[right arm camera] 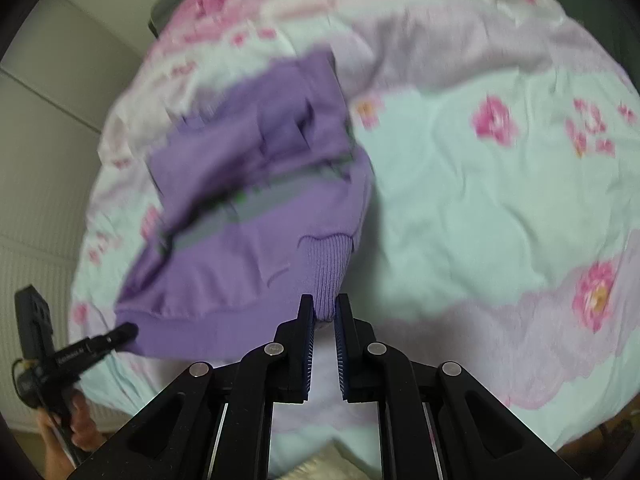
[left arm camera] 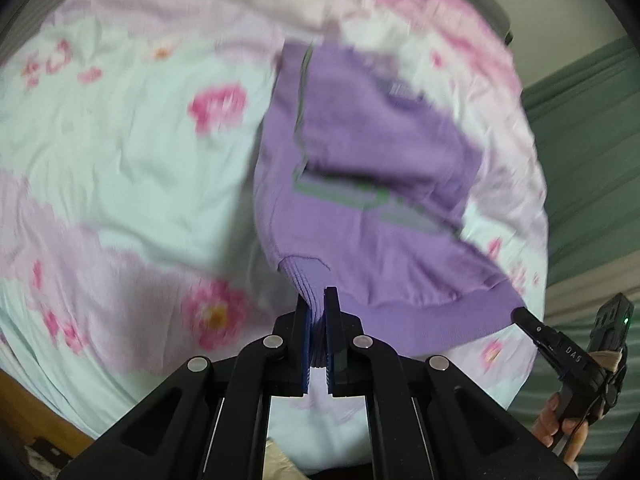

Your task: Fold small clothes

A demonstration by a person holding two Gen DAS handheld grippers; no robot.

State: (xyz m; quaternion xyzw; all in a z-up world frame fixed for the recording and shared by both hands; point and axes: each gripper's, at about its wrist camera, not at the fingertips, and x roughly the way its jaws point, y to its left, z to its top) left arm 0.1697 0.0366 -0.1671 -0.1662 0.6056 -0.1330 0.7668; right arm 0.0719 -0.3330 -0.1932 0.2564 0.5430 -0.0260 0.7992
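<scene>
A purple knit sweater with green and grey lettering hangs over the flowered bedsheet, lifted by its bottom hem. My left gripper is shut on the ribbed hem at one corner. My right gripper is shut on the ribbed hem at the other corner. The sweater spreads out between the two grippers. Each gripper shows in the other's view at the hem's far end: the right one and the left one. The picture is blurred by motion.
The pale mint and pink flowered sheet covers the bed. A pink rumpled quilt lies at the far end. A green wall is at the right of the left wrist view, a pale wall at the left of the right wrist view.
</scene>
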